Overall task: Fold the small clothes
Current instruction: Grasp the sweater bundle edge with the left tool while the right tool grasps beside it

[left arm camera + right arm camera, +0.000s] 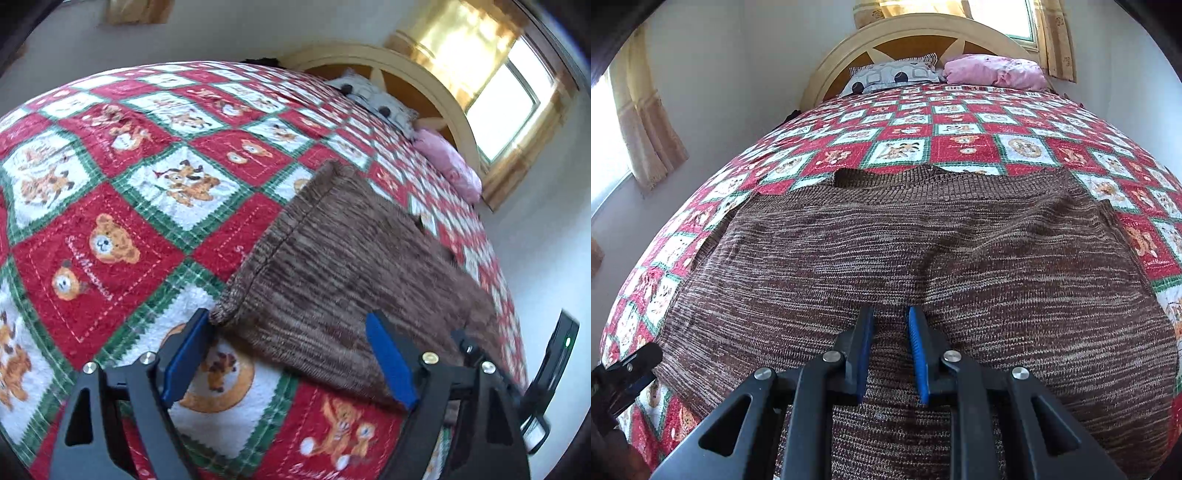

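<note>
Judging the brown marled knit sweater (pixel 886 251) soft and floppy, I aimed my wide-open, empty left gripper (pixel 291 354) at its corner; my right gripper (pixel 891 350) pinched the hem.

1. We see open quilt (pixel 110 206) to the left of the brown knit garment (pixel 332 266).
2. Toward the headboard (pixel 916 33), a patterned pillow (pixel 894 75) and a pink pillow (pixel 993 72) block the bed's far end.
3. The garment covers the near quilt.
</note>
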`<state>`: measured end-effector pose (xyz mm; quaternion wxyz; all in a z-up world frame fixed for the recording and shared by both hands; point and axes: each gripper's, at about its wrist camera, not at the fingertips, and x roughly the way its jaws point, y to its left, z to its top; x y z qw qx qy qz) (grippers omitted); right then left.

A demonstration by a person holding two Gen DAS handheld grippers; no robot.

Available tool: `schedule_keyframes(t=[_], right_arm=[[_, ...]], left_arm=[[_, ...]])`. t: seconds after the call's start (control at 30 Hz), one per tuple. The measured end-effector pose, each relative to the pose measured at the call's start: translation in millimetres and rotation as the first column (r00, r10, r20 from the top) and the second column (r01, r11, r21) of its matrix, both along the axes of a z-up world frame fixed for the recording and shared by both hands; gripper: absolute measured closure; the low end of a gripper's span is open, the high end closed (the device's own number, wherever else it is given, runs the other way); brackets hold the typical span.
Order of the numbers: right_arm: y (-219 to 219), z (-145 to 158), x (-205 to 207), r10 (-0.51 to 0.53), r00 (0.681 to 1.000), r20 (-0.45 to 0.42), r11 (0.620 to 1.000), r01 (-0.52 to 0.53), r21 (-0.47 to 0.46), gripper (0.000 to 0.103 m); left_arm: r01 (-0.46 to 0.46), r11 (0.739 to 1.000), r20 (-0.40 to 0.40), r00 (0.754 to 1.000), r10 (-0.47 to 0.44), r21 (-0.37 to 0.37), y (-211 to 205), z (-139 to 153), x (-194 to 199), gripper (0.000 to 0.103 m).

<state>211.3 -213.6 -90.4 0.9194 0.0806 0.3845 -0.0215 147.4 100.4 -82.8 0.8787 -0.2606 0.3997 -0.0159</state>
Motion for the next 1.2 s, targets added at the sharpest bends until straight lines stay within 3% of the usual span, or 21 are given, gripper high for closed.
schedule_keyframes(t=[0.13, 0.3, 0.37, 0.4, 0.43, 0.5, 0.67, 0.77, 0.83, 0.97, 1.03, 1.07, 1.13, 1.2], right_arm=[[-1.9, -0.4, -0.4, 0.001, 1.000, -0.001, 1.000, -0.001, -0.001, 0.082], [-2.3, -0.4, -0.2, 0.001, 1.000, 0.000, 1.000, -0.001, 0.000, 0.082], [-1.9, -0.3, -0.4, 0.001, 1.000, -0.001, 1.000, -0.001, -0.001, 0.082], [-2.0, -0.3, 0.0, 0.001, 1.000, -0.001, 1.000, -0.001, -0.002, 0.082], [-1.9, -0.3, -0.4, 0.001, 1.000, 0.000, 1.000, -0.001, -0.001, 0.082], [-2.1, -0.3, -0.2, 0.001, 1.000, 0.000, 1.000, -0.001, 0.000, 0.082], [-1.4, -0.2, -0.6, 0.000, 1.000, -0.003, 1.000, 0.000, -0.011, 0.082], [0.9, -0.2, 0.4, 0.003, 1.000, -0.009, 1.000, -0.003, -0.022, 0.080], [2.6, 0.1, 2.7, 0.017, 1.000, -0.019, 1.000, -0.018, -0.019, 0.072], [12.1, 12.9, 14.4, -0.008, 0.995, -0.095, 0.996, -0.001, -0.091, 0.070], [21.8, 32.9, 17.5, 0.019, 0.999, -0.038, 0.997, -0.022, -0.077, 0.069], [28.4, 42.5, 20.6, 0.052, 0.999, -0.013, 0.997, -0.053, -0.064, 0.066], [45.5, 59.9, 33.0, 0.121, 0.993, 0.011, 0.992, -0.121, -0.029, 0.036], [61.4, 68.8, 51.4, 0.185, 0.983, 0.007, 0.982, -0.185, 0.029, 0.032]], left_arm=[[-0.027, 0.993, 0.014, 0.999, 0.029, -0.116, -0.6, -2.9, -5.8, 0.023], [-0.039, 0.988, 0.007, 0.999, 0.041, -0.149, -7.4, -3.7, 15.7, 0.027], [-0.084, 0.971, -0.011, 0.996, 0.084, -0.223, 3.0, -6.4, 26.5, 0.039], [-0.088, 0.966, -0.021, 0.996, 0.086, -0.244, 5.6, -8.1, 29.3, 0.053], [-0.082, 0.962, -0.029, 0.997, 0.077, -0.259, 8.3, -10.4, 30.5, 0.073], [-0.032, 0.967, -0.039, 0.999, 0.022, -0.253, 7.4, -16.1, 33.3, 0.093], [0.017, 0.987, 0.040, 0.999, -0.011, -0.162, -0.2, -15.7, 19.3, 0.093], [0.004, 0.986, 0.055, 0.998, 0.006, -0.166, 0.7, -15.7, 18.1, 0.093], [-0.014, 0.981, 0.059, 0.998, 0.026, -0.192, 4.3, -19.2, 18.1, 0.089], [-0.022, 0.956, 0.068, 0.997, 0.043, -0.293, 16.0, -27.0, 18.6, 0.089], [-0.024, 0.946, 0.072, 0.996, 0.050, -0.323, 19.0, -29.4, 18.3, 0.089], [-0.025, 0.944, 0.075, 0.996, 0.053, -0.329, 18.9, -29.6, 17.5, 0.088], [-0.030, 0.939, 0.080, 0.995, 0.061, -0.343, 19.6, -30.1, 17.6, 0.088], [-0.033, 0.932, 0.085, 0.994, 0.068, -0.360, 19.9, -30.4, 19.1, 0.088]])
